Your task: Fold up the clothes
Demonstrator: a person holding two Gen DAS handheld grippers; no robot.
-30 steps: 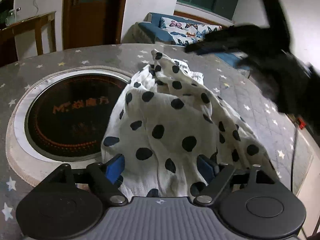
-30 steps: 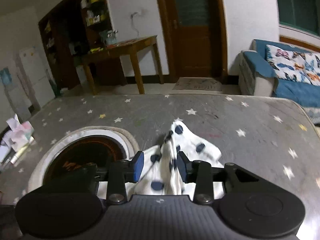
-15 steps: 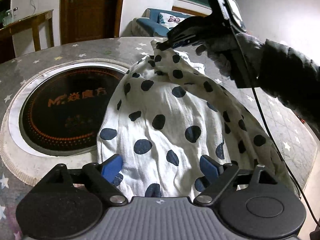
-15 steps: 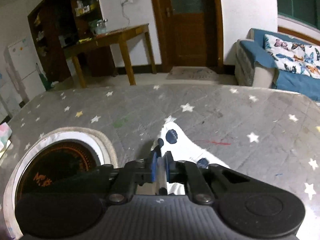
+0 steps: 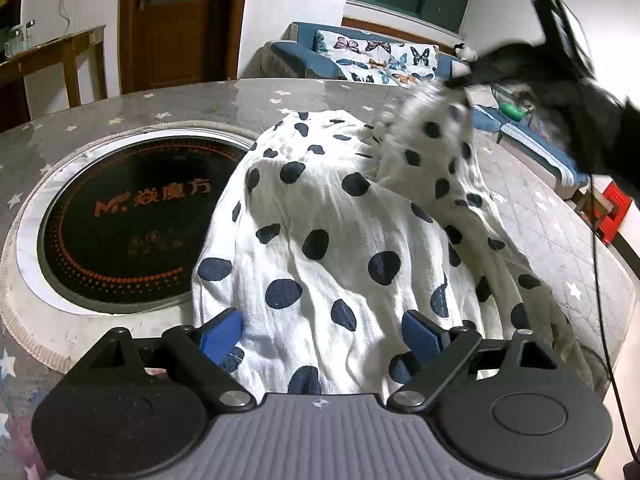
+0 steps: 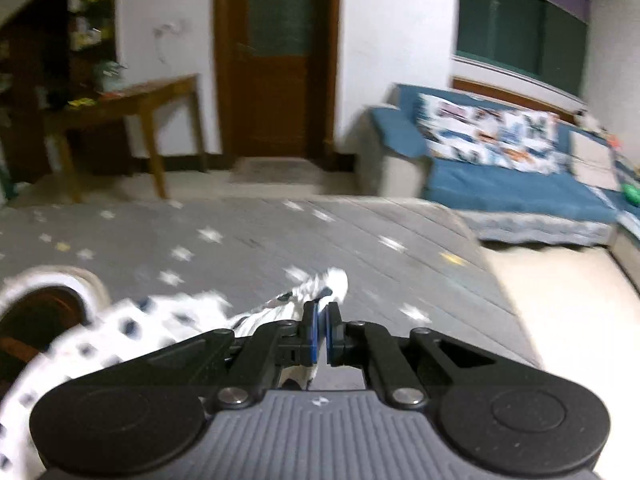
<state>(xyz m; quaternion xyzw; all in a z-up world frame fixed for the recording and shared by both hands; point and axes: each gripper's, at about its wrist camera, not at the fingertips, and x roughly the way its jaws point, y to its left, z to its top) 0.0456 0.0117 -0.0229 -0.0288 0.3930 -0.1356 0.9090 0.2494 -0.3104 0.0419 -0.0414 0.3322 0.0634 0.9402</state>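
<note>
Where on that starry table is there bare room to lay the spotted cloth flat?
Bare tabletop lies beyond the cloth, toward the sofa, and along its right side. The left is crowded: the round cooktop borders the cloth there.

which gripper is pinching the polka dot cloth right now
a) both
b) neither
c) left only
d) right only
d: the right gripper has its fingers closed on a bunched corner of the polka dot cloth and holds it lifted off the table, while the left gripper has its fingers spread wide over the cloth, gripping nothing.
</note>
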